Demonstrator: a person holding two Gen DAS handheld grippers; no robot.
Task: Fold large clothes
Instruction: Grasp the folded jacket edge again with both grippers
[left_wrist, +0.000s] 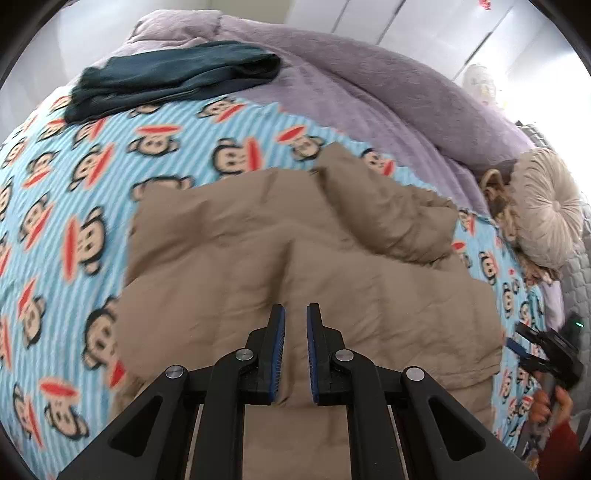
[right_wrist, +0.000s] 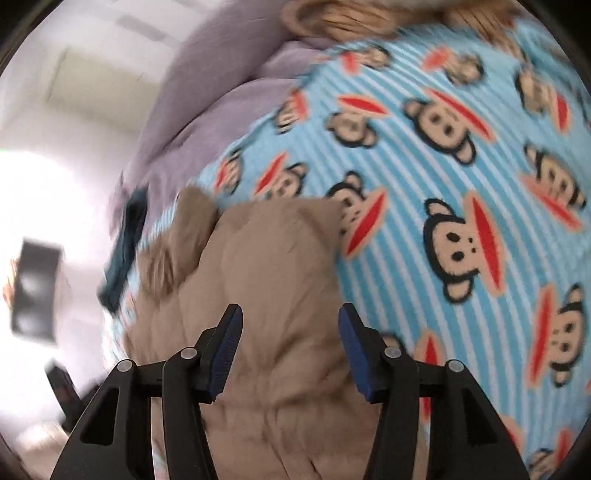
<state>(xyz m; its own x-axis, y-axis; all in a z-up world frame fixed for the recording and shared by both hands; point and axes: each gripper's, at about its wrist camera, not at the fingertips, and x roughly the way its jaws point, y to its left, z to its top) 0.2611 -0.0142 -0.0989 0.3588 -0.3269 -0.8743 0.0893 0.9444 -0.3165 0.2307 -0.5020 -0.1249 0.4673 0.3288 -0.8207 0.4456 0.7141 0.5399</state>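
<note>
Left gripper (left_wrist: 295, 314) jaws pressed together, empty, right gripper (right_wrist: 290, 314) jaws spread, above tan quilted garment (left_wrist: 295, 251) on monkey-print blanket (left_wrist: 74, 206).

tan garment (left_wrist: 295, 251); blue-striped monkey-print blanket (left_wrist: 74, 206); lilac duvet (left_wrist: 388, 96); seemingly dark teal clothes (left_wrist: 177, 77).

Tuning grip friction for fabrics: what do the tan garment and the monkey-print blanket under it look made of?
The tan quilted garment looks like thin woven shell over padding, matte: stitched panels puff between seams and creases are crisp. Probably a synthetic puffer, not certain. The blue-striped monkey-print blanket looks like plush fleece: soft fuzzy edges on the print, no sheen.
</note>
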